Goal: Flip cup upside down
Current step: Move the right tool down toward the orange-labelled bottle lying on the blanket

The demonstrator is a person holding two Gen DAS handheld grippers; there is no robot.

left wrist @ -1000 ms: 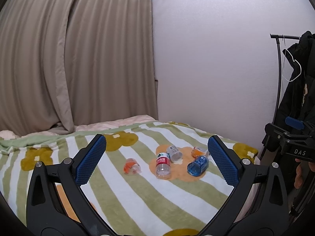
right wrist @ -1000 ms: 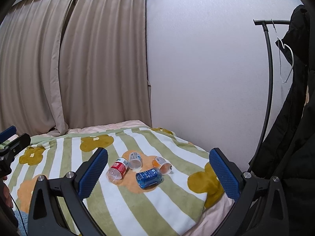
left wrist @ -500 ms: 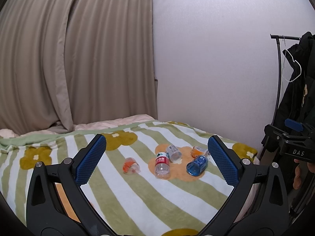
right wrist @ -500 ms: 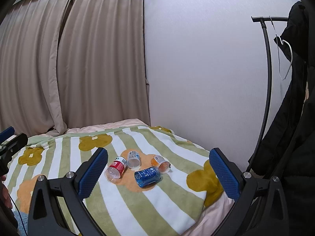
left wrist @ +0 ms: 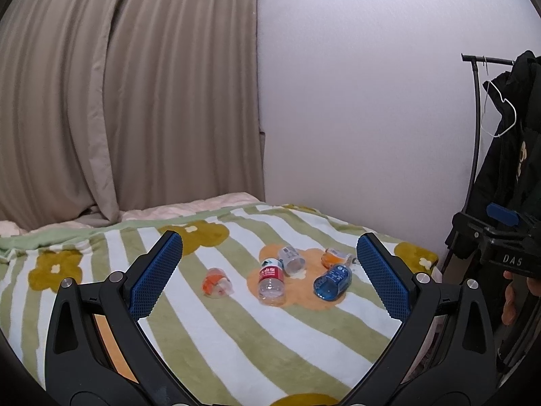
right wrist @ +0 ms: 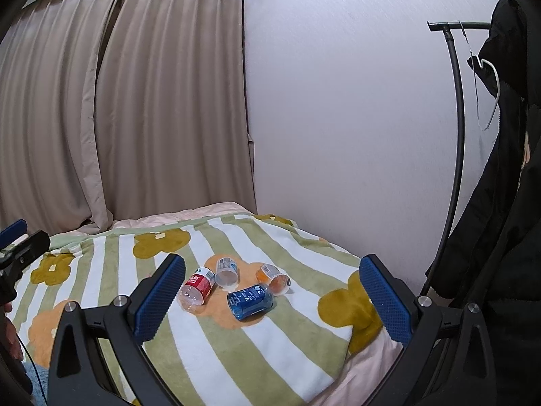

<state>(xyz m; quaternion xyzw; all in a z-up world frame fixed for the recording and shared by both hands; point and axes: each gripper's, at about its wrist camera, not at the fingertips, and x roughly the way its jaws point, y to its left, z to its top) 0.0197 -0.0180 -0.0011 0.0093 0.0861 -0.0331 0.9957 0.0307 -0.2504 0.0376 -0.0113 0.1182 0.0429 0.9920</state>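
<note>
Lying on the striped blanket (right wrist: 287, 348) of the bed, well ahead of both pairs of tongs, the cut bottle cups are being seen on their sides. The blue cup (right wrist: 251, 301) is resting nearest the right tongs (right wrist: 272, 299), its long axis slanting up to the right, mouth toward the camera (as far as can be judged). Both the right tongs and the left tongs (left wrist: 270, 275) are being held spread wide, grasping nothing. The right hand is being judged the nearer.
</note>
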